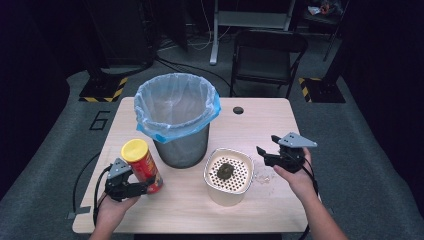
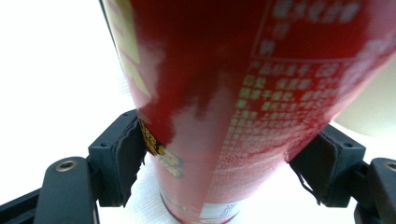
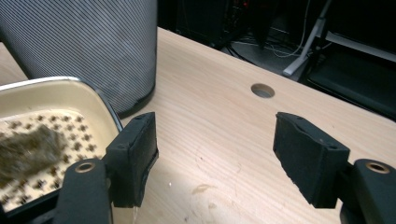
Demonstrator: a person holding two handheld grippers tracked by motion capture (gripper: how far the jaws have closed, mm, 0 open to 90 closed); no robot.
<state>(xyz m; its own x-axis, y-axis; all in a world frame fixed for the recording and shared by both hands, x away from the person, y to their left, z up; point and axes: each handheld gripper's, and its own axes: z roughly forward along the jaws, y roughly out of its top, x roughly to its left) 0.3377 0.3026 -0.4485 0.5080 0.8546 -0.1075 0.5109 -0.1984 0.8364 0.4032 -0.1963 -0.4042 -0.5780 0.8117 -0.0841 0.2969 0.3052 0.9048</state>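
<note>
A red snack can (image 1: 144, 169) with a yellow lid (image 1: 134, 149) leans at the table's front left. My left gripper (image 1: 142, 187) is shut on its lower part. In the left gripper view both pads press the can (image 2: 224, 93) from either side of the left gripper (image 2: 224, 158). At the right, my right gripper (image 1: 266, 145) stands open above the wood with nothing between its jaws. It sits just right of a cream container (image 1: 210, 167) whose perforated insert carries a dark clump (image 1: 224, 171). In the right gripper view the right gripper (image 3: 215, 158) frames bare table, with the container (image 3: 70, 84) at its left.
A grey mesh bin (image 1: 182, 147) lined with a blue-edged clear bag stands behind the can and the container. A bit of clear plastic (image 1: 262, 176) lies right of the container. The table has a cable hole (image 1: 238, 110). A folding chair (image 1: 267, 55) stands beyond the table.
</note>
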